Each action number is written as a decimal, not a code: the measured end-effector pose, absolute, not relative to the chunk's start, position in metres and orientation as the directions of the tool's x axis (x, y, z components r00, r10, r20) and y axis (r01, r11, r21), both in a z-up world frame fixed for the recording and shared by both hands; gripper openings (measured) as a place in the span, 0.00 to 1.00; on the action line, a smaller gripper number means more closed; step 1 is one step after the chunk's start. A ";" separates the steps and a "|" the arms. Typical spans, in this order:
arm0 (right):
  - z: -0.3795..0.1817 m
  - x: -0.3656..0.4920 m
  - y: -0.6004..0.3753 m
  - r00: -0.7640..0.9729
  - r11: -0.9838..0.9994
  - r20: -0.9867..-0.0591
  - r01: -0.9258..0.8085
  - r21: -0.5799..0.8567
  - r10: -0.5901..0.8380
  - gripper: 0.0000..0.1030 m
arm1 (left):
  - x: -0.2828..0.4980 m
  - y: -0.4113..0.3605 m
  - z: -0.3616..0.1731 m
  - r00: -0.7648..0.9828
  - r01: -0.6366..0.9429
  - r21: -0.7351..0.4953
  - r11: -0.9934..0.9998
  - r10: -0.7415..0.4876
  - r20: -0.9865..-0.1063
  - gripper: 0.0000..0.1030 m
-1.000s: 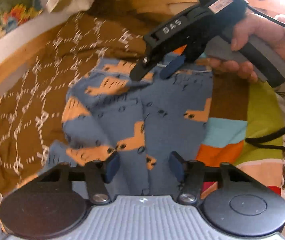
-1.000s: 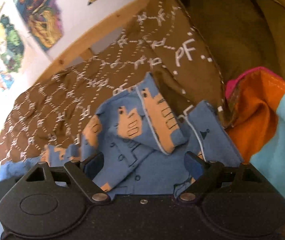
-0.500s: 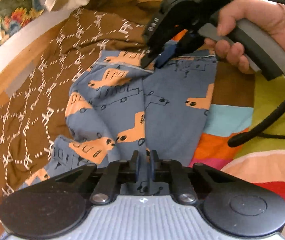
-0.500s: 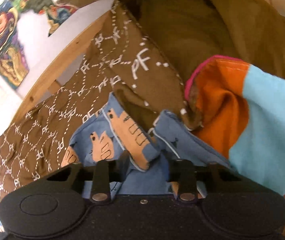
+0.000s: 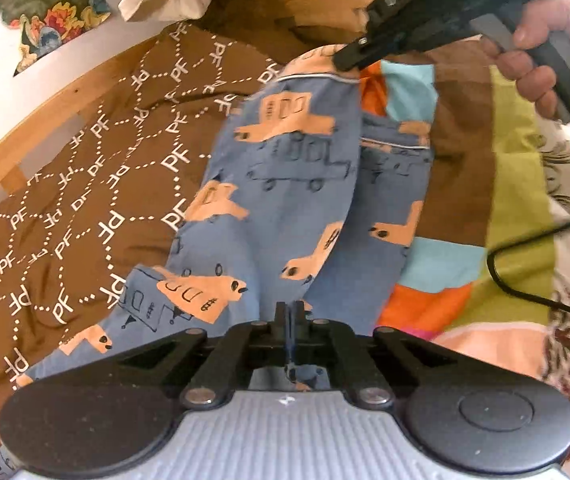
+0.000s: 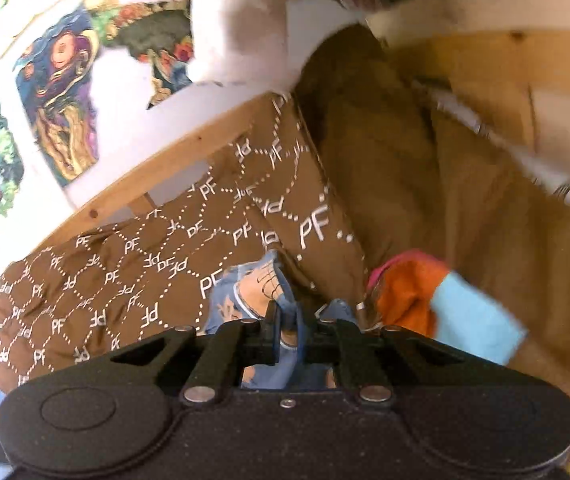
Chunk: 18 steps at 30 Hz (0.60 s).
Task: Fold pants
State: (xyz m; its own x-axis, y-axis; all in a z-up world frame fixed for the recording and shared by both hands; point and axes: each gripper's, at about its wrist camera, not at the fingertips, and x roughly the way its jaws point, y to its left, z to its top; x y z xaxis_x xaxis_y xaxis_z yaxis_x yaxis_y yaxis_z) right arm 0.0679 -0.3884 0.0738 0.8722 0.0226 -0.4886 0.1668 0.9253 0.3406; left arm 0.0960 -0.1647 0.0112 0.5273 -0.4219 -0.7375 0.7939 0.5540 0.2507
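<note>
With my left gripper (image 5: 289,312) and right gripper (image 5: 349,58) both clamped on the pants (image 5: 285,200), stretched above the bed's (image 5: 85,200) middle, I fear the thin pinched cloth slipping free if I pull them apart.

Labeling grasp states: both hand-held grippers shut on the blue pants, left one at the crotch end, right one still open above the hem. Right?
Not quite. The right hand-held gripper is not open: the right wrist view shows its jaws closed on the hem of the blue pants. The left hand-held gripper is shut on the fabric too, as the left wrist view shows.
</note>
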 end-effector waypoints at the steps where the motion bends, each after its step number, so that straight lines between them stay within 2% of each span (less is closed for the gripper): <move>1: 0.076 0.063 -0.390 0.864 0.931 -0.503 0.173 0.322 0.014 0.07 | 0.094 -0.163 0.012 0.520 0.801 0.250 0.543 -0.427 -0.740 0.00; 9: 0.038 0.043 -0.407 0.766 0.925 -0.639 0.289 0.247 -0.069 0.07 | 0.081 -0.168 -0.003 0.474 0.846 0.254 0.468 -0.442 -0.762 0.00; 15: 0.031 0.040 -0.400 0.757 0.941 -0.647 0.279 0.191 -0.093 0.07 | 0.081 -0.168 -0.010 0.461 0.856 0.257 0.449 -0.437 -0.772 0.00; 18: 0.026 0.046 -0.395 0.740 0.960 -0.659 0.264 0.095 -0.138 0.14 | 0.084 -0.166 -0.010 0.453 0.857 0.241 0.455 -0.445 -0.772 0.01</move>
State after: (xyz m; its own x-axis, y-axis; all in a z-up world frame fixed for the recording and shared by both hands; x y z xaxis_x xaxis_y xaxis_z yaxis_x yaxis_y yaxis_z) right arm 0.0456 -0.3950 0.0256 0.7395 -0.1382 -0.6588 0.2636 0.9600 0.0945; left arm 0.0836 -0.1656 -0.0098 0.4534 -0.4446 -0.7725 0.8571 0.4552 0.2411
